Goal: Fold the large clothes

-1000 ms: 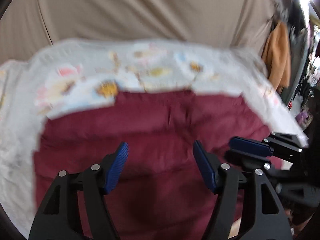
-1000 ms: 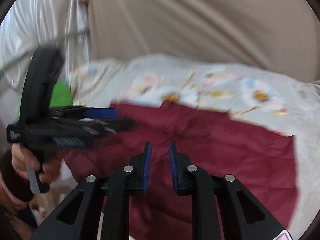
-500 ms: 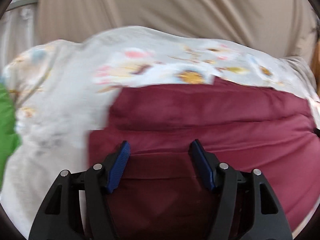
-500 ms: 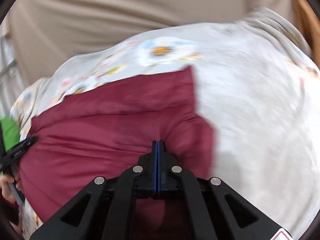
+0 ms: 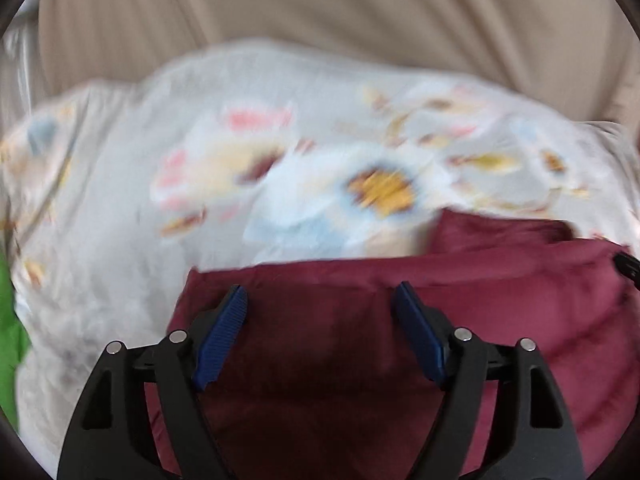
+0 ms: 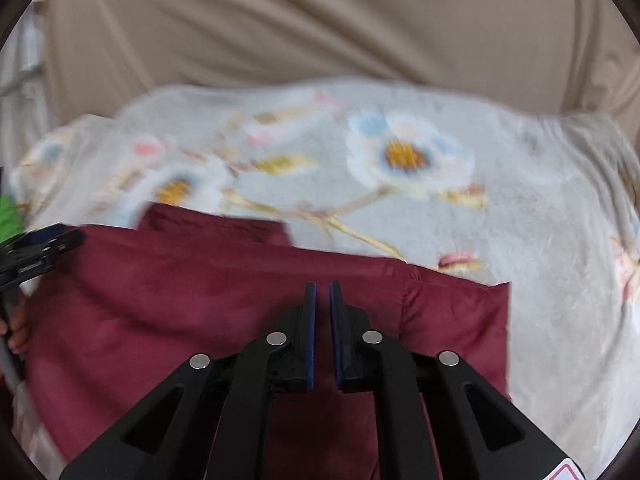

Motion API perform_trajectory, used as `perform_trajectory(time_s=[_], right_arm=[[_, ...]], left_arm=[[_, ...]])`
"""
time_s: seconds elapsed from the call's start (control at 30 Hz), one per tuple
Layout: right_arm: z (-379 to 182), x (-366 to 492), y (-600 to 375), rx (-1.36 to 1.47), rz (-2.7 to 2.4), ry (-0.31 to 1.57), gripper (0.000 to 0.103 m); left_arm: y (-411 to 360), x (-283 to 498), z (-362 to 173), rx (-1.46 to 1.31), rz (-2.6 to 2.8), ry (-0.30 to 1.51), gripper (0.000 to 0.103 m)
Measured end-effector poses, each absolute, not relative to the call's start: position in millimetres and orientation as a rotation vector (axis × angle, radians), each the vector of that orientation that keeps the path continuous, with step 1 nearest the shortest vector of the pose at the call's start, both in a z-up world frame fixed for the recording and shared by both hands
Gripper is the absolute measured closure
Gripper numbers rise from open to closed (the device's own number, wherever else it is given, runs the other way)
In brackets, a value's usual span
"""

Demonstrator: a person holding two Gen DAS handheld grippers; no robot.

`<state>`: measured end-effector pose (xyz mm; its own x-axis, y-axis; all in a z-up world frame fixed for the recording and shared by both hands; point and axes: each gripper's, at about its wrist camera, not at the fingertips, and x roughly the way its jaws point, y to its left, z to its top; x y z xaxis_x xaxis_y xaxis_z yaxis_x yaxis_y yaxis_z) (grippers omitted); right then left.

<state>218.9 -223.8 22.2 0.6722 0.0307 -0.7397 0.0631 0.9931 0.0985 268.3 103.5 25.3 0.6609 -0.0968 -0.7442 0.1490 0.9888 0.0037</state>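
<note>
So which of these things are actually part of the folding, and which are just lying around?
Part of the job:
- maroon garment, spread out
- left tongs, open above it
- right tongs, a narrow gap between the pads

Just there:
- floral blanket under the garment
- beige curtain behind
- green cloth at the left edge

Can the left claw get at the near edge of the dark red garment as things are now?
Probably yes. The left claw stands wide open directly over the dark red garment, with only cloth between its fingers.
</note>
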Motion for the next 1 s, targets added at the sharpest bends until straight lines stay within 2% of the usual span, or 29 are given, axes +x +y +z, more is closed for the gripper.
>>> perform_trajectory(time_s=[0.07, 0.17, 0.23, 0.43, 0.53, 0.57, 0.73, 1.0], right_arm=[[6, 229, -248, 0.207, -0.062, 0.866, 0.103], [-19, 227, -288, 0.452, 0.024, 0.870, 0.103], [-28, 224, -288, 0.486, 0.042, 0.854, 0.103], [-26, 229, -274, 0.428, 0.010, 0.862, 0.103], [-7, 221, -270, 0.389, -0.039, 0.851, 0.103], [8, 209, -263, 0.367, -0.045, 0.822, 0.089], [61, 170, -192, 0.232, 0.134, 0.783, 0.089], [47, 173, -76, 0.100, 0.355, 0.926, 0.089]], left_arm=[[122, 276, 13, -0.022, -0.164, 0.855, 0.028], [131, 278, 3, -0.072, -0.171, 0.843, 0.025], [135, 280, -4, -0.102, -0.166, 0.847, 0.024], [135, 284, -3, -0.099, -0.145, 0.851, 0.024], [149, 266, 19, -0.136, -0.133, 0.816, 0.029], [160, 250, 34, -0.174, -0.153, 0.785, 0.028], [196, 193, 72, -0.261, -0.198, 0.774, 0.017], [225, 134, 32, -0.305, -0.141, 0.933, 0.017]])
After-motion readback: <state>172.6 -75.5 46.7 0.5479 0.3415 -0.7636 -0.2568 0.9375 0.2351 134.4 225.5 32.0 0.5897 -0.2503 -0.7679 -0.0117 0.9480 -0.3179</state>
